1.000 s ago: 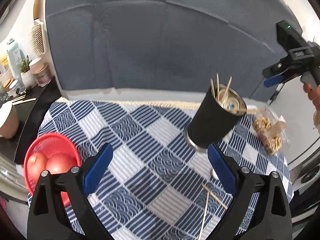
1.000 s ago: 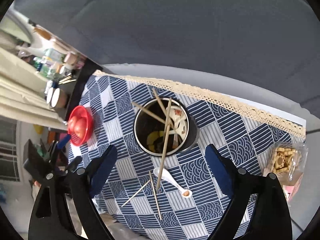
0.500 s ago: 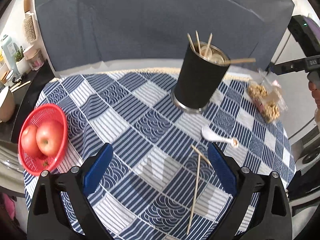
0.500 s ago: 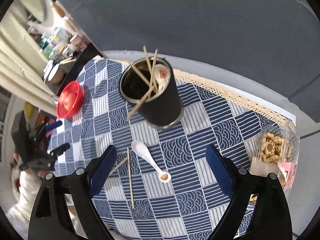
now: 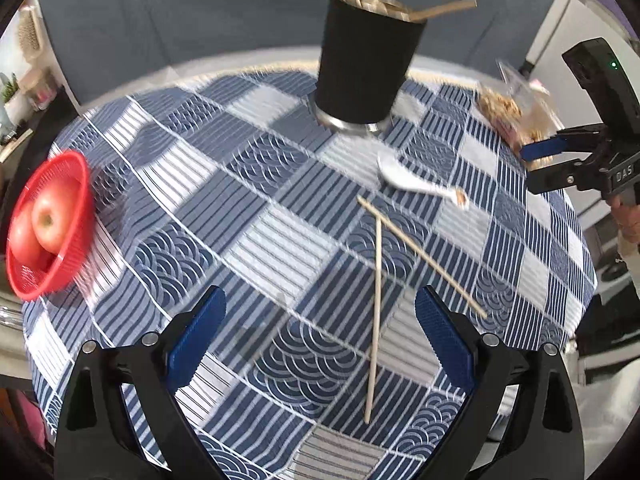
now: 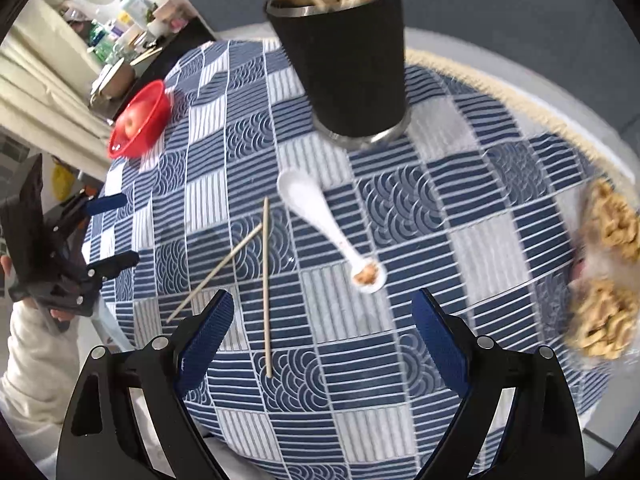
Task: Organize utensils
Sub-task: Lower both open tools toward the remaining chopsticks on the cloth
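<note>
Done: black holder [image 5: 362,64] at the table's far side already has several chopsticks and a spoon
Left: two chopsticks [image 6: 266,280] and white spoon [image 6: 320,216] lie loose on the cloth
Tools: left gripper [image 5: 320,344] and right gripper [image 6: 322,336] both wide, empty

Two crossed chopsticks [image 5: 376,308] and white spoon [image 5: 416,182] lie beside upright black holder [image 5: 362,64].

The tablecloth [image 5: 280,240] is woven cloth, matt, with a rough lace trim [image 6: 520,100]. The black cup [image 6: 352,60] looks matt outside with a brushed metal rim and base. 2 chopsticks [image 5: 376,312] lying loose are pale bare wood. The spoon [image 6: 320,216] is glossy white ceramic. The red basket [image 5: 52,240] is shiny plastic mesh. The gripper pads [image 5: 196,336] are ribbed blue, rubbery, on matt black plastic arms.
</note>
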`<state>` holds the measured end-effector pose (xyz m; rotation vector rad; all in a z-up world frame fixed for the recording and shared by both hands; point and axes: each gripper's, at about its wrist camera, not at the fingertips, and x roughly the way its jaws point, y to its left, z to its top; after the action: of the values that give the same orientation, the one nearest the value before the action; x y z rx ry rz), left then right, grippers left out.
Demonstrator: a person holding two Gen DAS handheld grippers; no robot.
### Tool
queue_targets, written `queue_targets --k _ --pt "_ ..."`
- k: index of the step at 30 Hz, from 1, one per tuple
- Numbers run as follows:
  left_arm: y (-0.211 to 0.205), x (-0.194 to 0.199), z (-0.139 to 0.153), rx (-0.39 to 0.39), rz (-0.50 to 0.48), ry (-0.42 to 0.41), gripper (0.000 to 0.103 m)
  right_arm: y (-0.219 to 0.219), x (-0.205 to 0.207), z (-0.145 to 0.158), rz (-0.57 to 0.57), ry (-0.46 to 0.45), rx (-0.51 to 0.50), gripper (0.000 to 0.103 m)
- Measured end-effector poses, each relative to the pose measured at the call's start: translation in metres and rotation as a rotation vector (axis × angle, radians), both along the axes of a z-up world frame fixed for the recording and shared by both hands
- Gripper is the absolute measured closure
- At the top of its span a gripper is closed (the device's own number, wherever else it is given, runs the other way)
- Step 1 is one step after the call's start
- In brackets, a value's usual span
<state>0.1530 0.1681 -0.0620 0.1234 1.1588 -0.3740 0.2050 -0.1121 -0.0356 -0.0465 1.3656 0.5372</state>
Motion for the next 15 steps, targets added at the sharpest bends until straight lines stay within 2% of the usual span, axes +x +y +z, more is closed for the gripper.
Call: queue_targets --k 4,7,15 --pt "-0.005 -0.005 -0.016 0.022 -0.029 0.054 0.010 0.009 -0.012 -0.023 0.005 0.007 -0.032 0.017" --pt "-0.016 -0.011 -0.027 0.058 -0.086 0.066 0.010 0.013 -0.018 -0.039 -0.004 0.019 -0.051 0.017" --pt "-0.035 -0.020 -0.051 0.081 -0.182 0.122 0.010 0.040 -0.031 -0.074 0.027 0.060 -0.099 0.017"
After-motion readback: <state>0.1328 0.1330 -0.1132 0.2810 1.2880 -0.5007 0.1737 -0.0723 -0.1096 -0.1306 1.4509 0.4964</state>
